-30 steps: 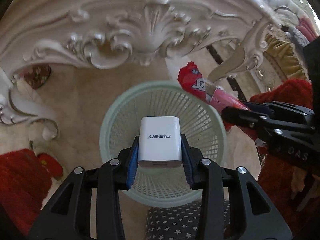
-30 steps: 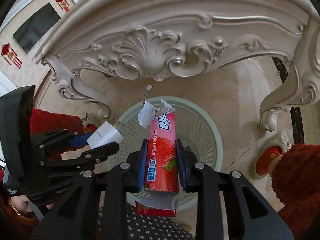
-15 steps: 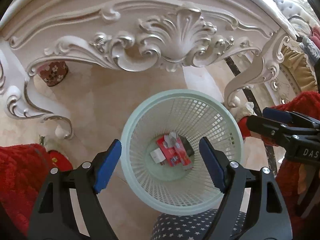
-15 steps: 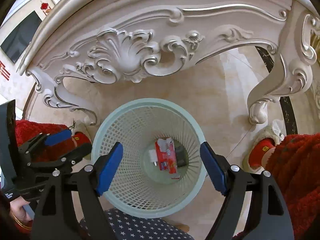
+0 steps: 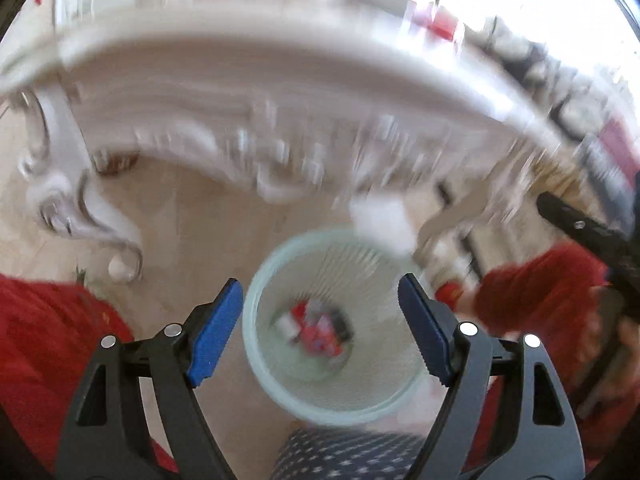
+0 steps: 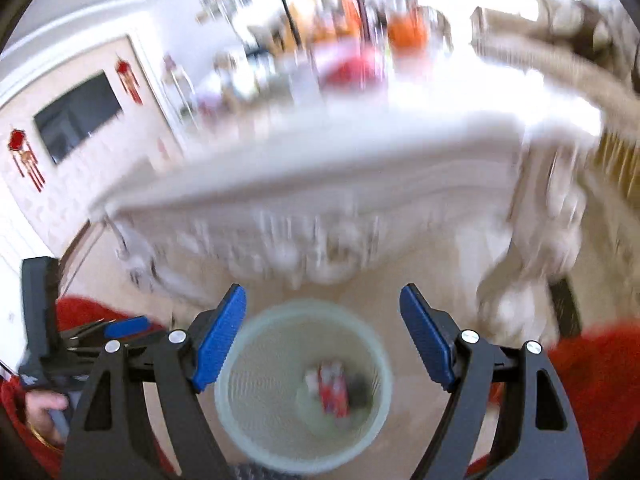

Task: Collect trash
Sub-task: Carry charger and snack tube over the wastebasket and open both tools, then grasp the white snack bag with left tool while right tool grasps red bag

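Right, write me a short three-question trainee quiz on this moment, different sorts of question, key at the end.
1. True or false: the left claw is clamped on a white box.
2. Multiple choice: the red wrapper lies A) on the floor beside the basket, B) at the bottom of the pale green basket, C) between the right claw's pads.
3. Short answer: what stands behind the basket in both wrist views?

Key
1. False: its blue pads stand wide apart with nothing between them.
2. B. The right claw is open and empty too.
3. A carved white table, blurred in both views.
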